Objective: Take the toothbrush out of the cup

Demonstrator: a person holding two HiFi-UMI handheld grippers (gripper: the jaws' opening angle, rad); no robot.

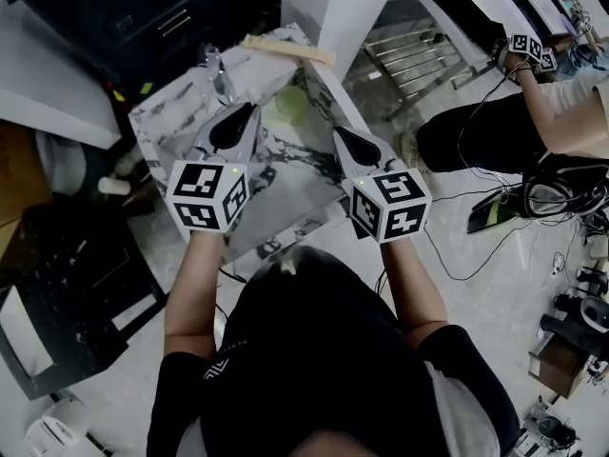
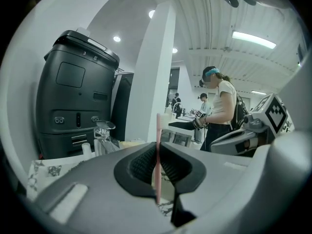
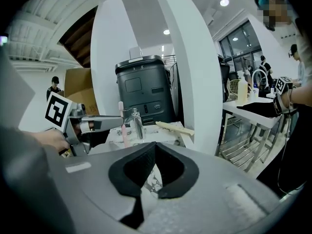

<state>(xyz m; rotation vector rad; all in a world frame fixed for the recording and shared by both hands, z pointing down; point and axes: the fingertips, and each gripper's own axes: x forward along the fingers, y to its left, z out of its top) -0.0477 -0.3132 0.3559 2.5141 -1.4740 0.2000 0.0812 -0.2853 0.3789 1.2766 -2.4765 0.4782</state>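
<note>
A thin pink toothbrush (image 2: 157,150) stands upright between the jaws of my left gripper (image 2: 157,156), which is shut on it. From the right gripper view the same toothbrush (image 3: 121,122) sticks up at the tip of the left gripper (image 3: 100,123), beside the chrome tap (image 3: 137,123). In the head view the left gripper (image 1: 235,122) and right gripper (image 1: 350,141) hover over the marble-patterned counter (image 1: 166,112). A pale green round thing (image 1: 284,112), likely the cup, lies between them. My right gripper (image 3: 155,145) has its jaws together with nothing in them.
A black machine (image 2: 73,106) and a white pillar (image 2: 153,72) stand behind the counter. A wooden strip (image 1: 288,50) lies at its far edge, by the tap (image 1: 217,69). A metal rack (image 1: 409,60), cables on the floor and other people are to the right.
</note>
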